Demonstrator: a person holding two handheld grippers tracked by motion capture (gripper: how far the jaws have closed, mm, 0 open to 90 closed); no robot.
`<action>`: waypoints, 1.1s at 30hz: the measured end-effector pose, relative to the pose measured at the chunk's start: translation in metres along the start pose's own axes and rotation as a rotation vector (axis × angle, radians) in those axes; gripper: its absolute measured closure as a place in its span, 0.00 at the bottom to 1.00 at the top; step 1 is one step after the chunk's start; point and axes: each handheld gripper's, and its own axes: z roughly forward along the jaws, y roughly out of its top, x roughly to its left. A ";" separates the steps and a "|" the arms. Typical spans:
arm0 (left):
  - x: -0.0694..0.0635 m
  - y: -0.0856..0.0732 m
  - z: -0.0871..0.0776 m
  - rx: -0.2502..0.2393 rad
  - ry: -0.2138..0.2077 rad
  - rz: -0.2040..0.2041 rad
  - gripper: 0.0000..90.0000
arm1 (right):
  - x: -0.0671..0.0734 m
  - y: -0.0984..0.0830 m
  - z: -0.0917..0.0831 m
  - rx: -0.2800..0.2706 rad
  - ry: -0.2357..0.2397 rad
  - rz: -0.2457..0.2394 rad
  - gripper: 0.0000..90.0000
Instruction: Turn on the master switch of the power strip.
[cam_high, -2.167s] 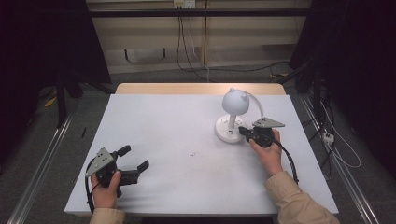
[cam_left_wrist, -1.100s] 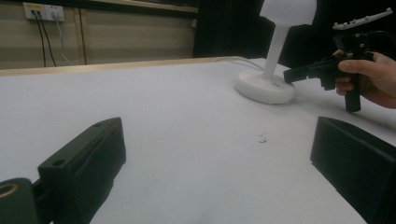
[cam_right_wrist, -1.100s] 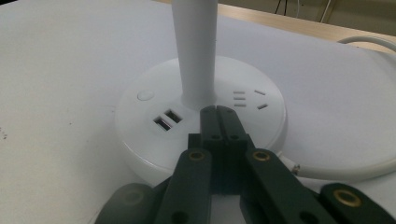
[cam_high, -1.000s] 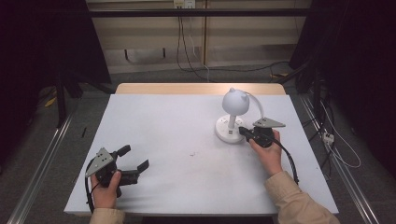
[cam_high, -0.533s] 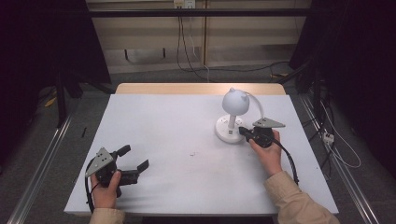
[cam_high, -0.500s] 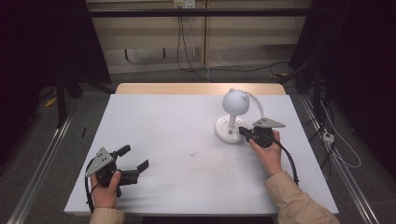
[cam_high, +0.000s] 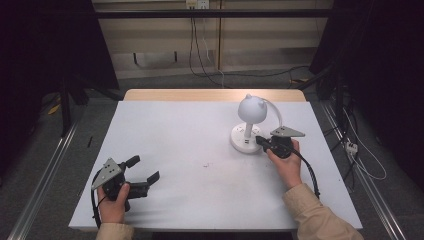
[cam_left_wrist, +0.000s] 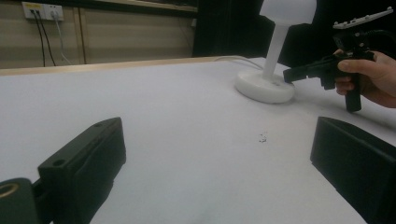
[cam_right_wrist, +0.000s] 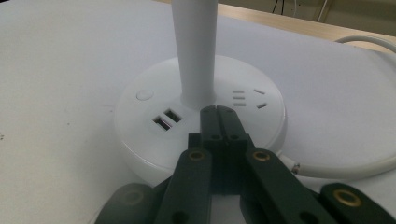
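Lamp (cam_high: 248, 131): upright, far right of table (cam_high: 180, 130).
Right gripper (cam_high: 260, 141): jaws closed together, gripping nothing; tips over lamp base, at the stem.
Left gripper (cam_high: 144, 170): near left, jaws wide apart, nothing between them.

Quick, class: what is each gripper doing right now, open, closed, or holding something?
Left gripper: open, holding nothing, low over the table.
Right gripper: closed, empty, its tips over the lamp base.

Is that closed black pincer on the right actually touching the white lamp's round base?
Cannot tell. In the right gripper view the right gripper, jaws together, ends over the lamp base beside the stem, but contact or a gap isn't plain.
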 end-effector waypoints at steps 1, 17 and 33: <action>0.000 0.000 0.000 0.001 0.000 0.000 0.03 | 0.000 0.000 0.000 0.000 0.000 -0.002 1.00; 0.000 0.000 0.001 0.000 -0.001 -0.001 0.03 | 0.001 0.001 0.000 0.007 -0.009 -0.005 1.00; 0.000 -0.001 0.002 0.006 -0.005 -0.001 0.03 | 0.002 0.001 0.000 0.012 -0.012 0.001 1.00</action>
